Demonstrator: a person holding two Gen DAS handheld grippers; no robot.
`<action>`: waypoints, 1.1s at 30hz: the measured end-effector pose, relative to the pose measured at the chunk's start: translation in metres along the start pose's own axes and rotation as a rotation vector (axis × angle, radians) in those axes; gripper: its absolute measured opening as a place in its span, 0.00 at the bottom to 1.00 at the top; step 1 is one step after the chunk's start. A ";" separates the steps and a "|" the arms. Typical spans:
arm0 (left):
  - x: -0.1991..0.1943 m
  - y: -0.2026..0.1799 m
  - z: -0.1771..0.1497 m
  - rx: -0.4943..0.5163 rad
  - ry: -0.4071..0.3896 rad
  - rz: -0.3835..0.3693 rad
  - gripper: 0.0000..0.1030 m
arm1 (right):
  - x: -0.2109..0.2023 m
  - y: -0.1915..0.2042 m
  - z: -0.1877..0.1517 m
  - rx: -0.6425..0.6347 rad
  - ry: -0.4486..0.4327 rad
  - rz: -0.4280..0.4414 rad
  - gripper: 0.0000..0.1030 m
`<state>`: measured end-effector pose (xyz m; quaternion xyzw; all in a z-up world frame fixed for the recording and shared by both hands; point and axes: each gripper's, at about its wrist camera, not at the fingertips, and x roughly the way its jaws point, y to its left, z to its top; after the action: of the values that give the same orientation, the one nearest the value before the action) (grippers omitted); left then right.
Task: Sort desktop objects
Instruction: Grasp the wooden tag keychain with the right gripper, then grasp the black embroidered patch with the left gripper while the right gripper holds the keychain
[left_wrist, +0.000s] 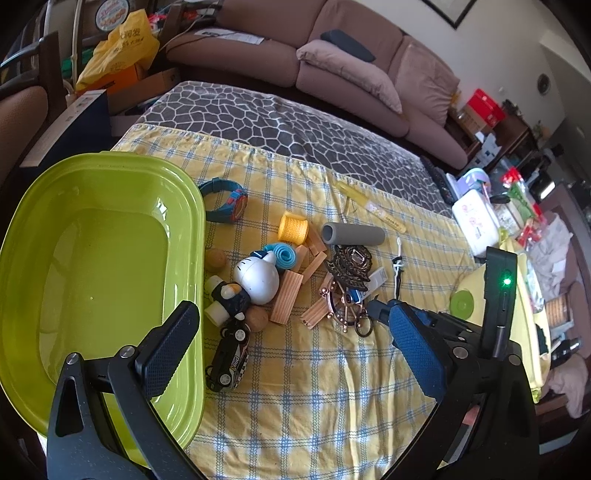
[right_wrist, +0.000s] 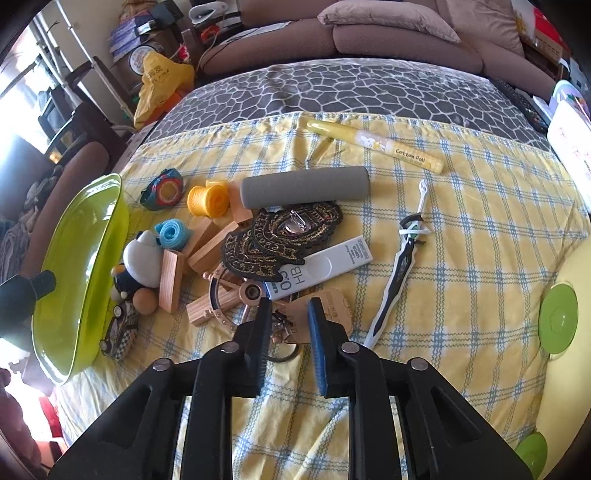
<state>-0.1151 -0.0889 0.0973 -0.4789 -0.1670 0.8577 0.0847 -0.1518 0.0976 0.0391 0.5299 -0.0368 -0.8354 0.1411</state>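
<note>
A pile of small objects lies on the yellow checked cloth (left_wrist: 314, 387): a toy car (left_wrist: 229, 358), a white round toy (left_wrist: 256, 277), wooden blocks (left_wrist: 286, 297), a grey foam tube (left_wrist: 352, 233), an embroidered patch (right_wrist: 280, 236), a lead case (right_wrist: 321, 267) and a copper ship-wheel keychain (right_wrist: 236, 299). An empty green tub (left_wrist: 92, 266) stands at the left. My left gripper (left_wrist: 291, 339) is open above the cloth beside the tub. My right gripper (right_wrist: 287, 314) is open, its fingers either side of the keychain's tag (right_wrist: 332, 310) and ring.
A toy sword (right_wrist: 400, 266) and a yellow tube (right_wrist: 376, 144) lie to the right of the pile. A blue watch (left_wrist: 229, 201) and a yellow spool (left_wrist: 293, 227) lie at the back. A yellow container with a green lid (right_wrist: 557, 317) is at the right edge. A sofa stands behind.
</note>
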 end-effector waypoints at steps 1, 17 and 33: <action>0.000 -0.001 0.000 0.001 0.000 0.000 1.00 | 0.003 -0.004 -0.001 0.013 0.007 -0.014 0.44; 0.005 -0.007 -0.001 0.012 0.011 -0.002 1.00 | 0.008 -0.004 -0.004 0.003 0.012 0.004 0.52; 0.032 -0.050 -0.012 0.095 0.058 0.005 1.00 | -0.091 -0.027 0.015 0.073 -0.192 0.037 0.52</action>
<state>-0.1226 -0.0303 0.0847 -0.4995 -0.1225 0.8505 0.1100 -0.1344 0.1475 0.1192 0.4513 -0.0906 -0.8777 0.1331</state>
